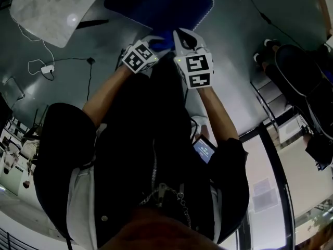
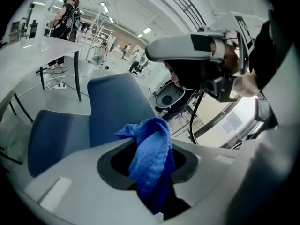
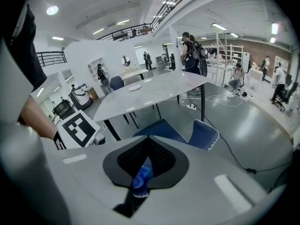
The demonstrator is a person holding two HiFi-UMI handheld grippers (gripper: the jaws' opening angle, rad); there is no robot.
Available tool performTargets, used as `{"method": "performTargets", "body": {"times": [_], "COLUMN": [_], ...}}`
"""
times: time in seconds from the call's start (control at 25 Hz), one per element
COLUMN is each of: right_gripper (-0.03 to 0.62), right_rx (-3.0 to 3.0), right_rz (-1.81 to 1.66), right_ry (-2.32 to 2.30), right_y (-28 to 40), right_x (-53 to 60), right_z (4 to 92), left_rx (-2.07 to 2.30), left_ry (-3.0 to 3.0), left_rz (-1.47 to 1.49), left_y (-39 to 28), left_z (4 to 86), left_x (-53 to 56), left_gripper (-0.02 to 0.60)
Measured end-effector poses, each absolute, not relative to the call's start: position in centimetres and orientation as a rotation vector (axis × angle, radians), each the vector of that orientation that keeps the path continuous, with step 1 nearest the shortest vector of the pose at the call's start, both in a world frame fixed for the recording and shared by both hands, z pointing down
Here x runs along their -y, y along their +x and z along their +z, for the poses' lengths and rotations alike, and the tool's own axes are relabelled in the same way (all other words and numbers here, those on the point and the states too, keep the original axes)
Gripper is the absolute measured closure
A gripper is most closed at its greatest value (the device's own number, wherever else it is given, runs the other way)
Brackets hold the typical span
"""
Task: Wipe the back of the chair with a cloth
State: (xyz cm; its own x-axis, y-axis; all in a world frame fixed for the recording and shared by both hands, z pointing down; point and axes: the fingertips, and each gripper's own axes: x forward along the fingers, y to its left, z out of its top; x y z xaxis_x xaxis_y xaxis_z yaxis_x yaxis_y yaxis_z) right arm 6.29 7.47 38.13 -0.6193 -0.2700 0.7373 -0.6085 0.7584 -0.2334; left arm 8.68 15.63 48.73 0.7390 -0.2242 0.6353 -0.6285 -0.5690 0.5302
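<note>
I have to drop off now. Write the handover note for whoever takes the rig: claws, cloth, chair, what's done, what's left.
The left claw is shut on the cloth, most of which bunches out in front of it.
The right claw is shut on a small bit of the same cloth.
Both are held close together just short of the chair. Its back lies beyond the cloth, apparently untouched.
Done: cloth in hand and at the chair.
Left: press the cloth onto the back and wipe it. No wiping can be confirmed from these views.
</note>
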Motion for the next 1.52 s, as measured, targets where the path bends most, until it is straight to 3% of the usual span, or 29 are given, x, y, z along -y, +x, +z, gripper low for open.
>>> {"method": "performTargets", "body": {"times": [0.52, 0.92, 1.52], "right_gripper": [0.591, 0.592, 0.592], "right_rx": [2.289, 2.358, 2.37], "right_rz": [0.632, 0.66, 0.624], "right_ry": [1.038, 1.119, 1.169], "right_y": [4.5, -1.4, -4.3], "right_x": [-18.0, -28.1, -34.8], "right_z": [33.2, 30.7, 29.4], "left_rx": [0.766, 0.912, 0.935], "left_ry": [2.368, 2.475, 2.457], "left_rz": [0.698, 0.652, 0.574], "left_y": [1.1, -5.6, -7.6], "left_z": [42.5, 36.2, 35.7], "left_x": [-19.1, -26.2, -33.3], "left_gripper": [0.451, 0.449, 0.449]}}
